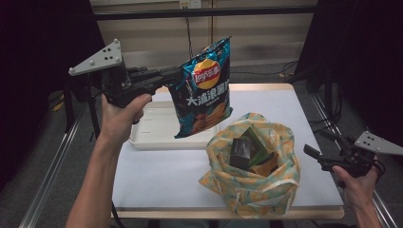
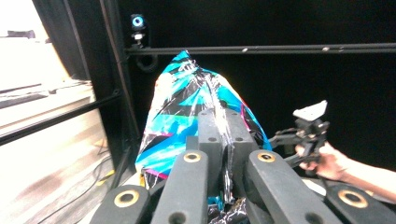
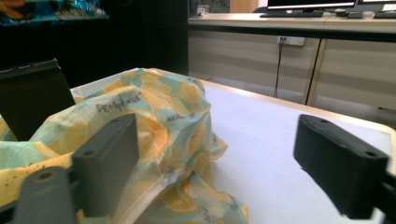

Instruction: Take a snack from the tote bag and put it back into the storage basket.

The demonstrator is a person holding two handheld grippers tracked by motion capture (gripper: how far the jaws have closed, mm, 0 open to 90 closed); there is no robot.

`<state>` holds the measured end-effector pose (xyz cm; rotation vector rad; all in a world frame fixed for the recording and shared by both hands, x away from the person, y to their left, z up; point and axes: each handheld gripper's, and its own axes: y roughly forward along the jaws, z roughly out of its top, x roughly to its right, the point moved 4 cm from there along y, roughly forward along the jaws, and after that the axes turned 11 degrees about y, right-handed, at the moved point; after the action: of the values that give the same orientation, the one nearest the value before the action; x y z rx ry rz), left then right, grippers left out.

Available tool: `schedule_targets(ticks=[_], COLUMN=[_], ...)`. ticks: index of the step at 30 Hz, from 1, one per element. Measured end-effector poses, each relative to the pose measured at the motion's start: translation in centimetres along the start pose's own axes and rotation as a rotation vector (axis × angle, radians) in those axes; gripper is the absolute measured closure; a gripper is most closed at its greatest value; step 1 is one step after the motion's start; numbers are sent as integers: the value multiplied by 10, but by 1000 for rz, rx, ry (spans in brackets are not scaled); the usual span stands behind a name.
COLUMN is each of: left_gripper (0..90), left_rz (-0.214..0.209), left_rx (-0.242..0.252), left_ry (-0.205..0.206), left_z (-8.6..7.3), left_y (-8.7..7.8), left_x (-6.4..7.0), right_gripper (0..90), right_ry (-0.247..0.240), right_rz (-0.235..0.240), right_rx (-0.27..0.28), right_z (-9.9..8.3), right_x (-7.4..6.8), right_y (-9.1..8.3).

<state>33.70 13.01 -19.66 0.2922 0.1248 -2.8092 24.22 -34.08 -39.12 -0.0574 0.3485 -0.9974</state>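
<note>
A blue Lay's chip bag (image 1: 205,90) hangs in the air above the white tray (image 1: 147,133), pinched at its upper left edge by my left gripper (image 1: 177,75). In the left gripper view the crinkled bag (image 2: 187,107) sits between the shut jaws of my left gripper (image 2: 223,140). A yellow-and-green fabric tote (image 1: 252,164) stands open on the table with dark boxes inside. My right gripper (image 1: 311,153) is held low at the table's right edge, beside the tote. In the right gripper view its jaws stand wide apart (image 3: 224,154) with the tote (image 3: 159,126) just ahead.
The white table top (image 1: 166,175) has a wooden rim. Metal frame rails run along both sides and a black bar crosses overhead. Cabinets and a desk with monitors (image 3: 308,4) lie beyond the far edge.
</note>
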Motion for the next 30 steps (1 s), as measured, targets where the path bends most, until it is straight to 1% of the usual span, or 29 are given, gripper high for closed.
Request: schedule_targets(ticks=[1, 4, 5, 6, 7, 8, 9, 10, 11, 12, 13, 14, 15, 16, 18, 19, 21, 22, 23, 25, 27, 28, 30], left_gripper=[884, 883, 883, 883, 883, 883, 883, 883, 883, 883, 883, 883, 883, 883, 883, 883, 884, 884, 885, 886, 887, 888, 888], left_rz=[6, 22, 33, 34, 42, 47, 54, 58, 61, 67, 70, 75, 74, 80, 83, 85, 85, 73, 76, 75, 75, 75, 76], left_rx=[-9, -17, -22, -32, -35, -40, -48, -54, -62, -65, -68, -71, -72, -79, -100, -107, -137, -145, -162, -180, -188, -191, -190], left_ry=[2, 1, -2, 0, -7, -13, -16, -20, -16, -22, -33, -33, -38, -41, -40, -44, -34, -30, -18, -22, -18, -26, -29], left_z=[-3, -9, -11, -13, -16, -19, -22, -25, -28, -32, -36, -39, -43, -46, -54, -58, -64, -67, -71, -77, -82, -86, -92], left_y=[-3, -10, -12, -14, -16, -18, -20, -22, -24, -25, -26, -27, -27, -28, -29, -28, -27, -26, -25, -24, -24, -24, -24], left_x=[-3, -9, -11, -13, -16, -18, -20, -23, -26, -28, -30, -32, -34, -36, -41, -43, -46, -46, -47, -51, -54, -57, -61], right_gripper=[104, 80, 59, 40, 37, 9, 0, 2, 0, 0, 0, 0, 0, 0, 0, 0, 0, 0, 4, 4, 4, 4, 4], right_ry=[-7, 8, -2, -7, -10, 2, -21, -27, -30, -44, -42, -36, -38, -49, -44, -38, -40, -35, -37, -38, -35, -30, -35], right_rz=[-2, -3, -7, -3, 2, 9, 27, 62, 80, 94, 103, 102, 91, 79, 63, 53, 40, 43, 49, 52, 60, 59, 67], right_rx=[4, 14, 19, 17, 16, 11, 2, 1, -2, -3, -5, -8, -7, 0, 3, 12, 24, 24, 21, 13, 15, 14, 18], right_z=[0, 1, 2, 2, 2, 1, 0, -1, -1, -2, -2, -2, -2, -2, -3, -3, -6, -8, -10, -14, -16, -16, -16], right_x=[0, 0, 0, 0, 0, -2, -2, -3, -4, -5, -5, -5, -6, -6, -6, -7, -7, -7, -7, -9, -10, -11, -12], right_y=[0, -1, -1, -1, -1, -1, -2, -1, -2, -2, -1, -1, -1, 0, 0, 0, 1, 1, 3, 5, 7, 7, 8])
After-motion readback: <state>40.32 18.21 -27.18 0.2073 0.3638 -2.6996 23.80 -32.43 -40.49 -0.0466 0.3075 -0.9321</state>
